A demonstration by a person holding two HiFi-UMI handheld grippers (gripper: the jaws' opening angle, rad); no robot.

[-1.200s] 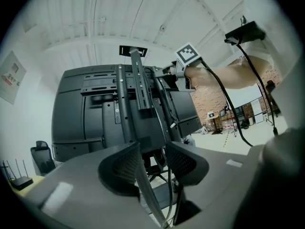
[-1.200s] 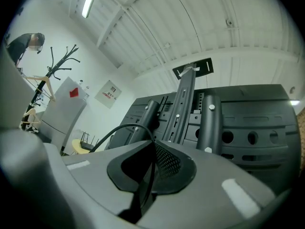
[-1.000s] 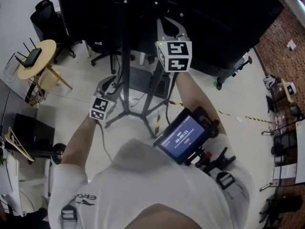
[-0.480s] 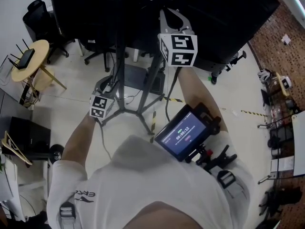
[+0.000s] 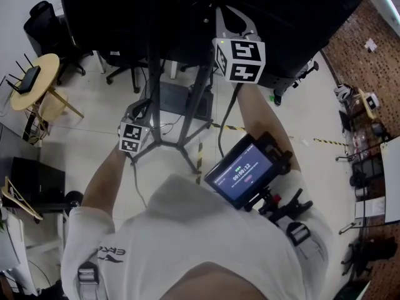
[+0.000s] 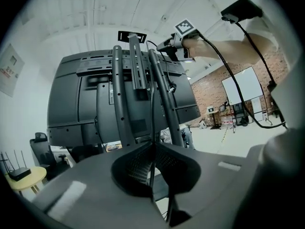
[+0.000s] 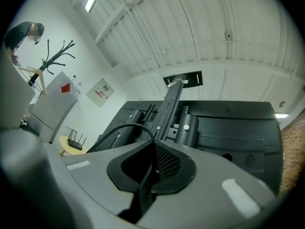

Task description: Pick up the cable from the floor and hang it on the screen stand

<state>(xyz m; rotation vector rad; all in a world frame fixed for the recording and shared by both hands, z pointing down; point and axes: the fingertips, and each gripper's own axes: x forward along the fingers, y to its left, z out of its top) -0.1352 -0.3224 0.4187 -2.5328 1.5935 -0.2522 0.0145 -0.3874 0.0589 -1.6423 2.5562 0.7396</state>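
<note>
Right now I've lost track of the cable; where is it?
In the right gripper view the cable loops out to the left of the right gripper, which is shut on it, just below the screen stand.

Router (image 5: 27,79) on round wooden table (image 5: 46,66); black office chair (image 5: 39,15) beyond it.

Office-like lab, brick wall (image 5: 369,61), swivel chair (image 5: 40,20), router (image 5: 28,80) on round table (image 5: 49,66), whiteboard (image 6: 243,86)

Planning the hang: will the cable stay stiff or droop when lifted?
Likely floppy: the cable curves in an arc out of the right tongs. Probably light: a thin strand, pinched by the tips alone. Might slip off the stand's smooth poles.
</note>
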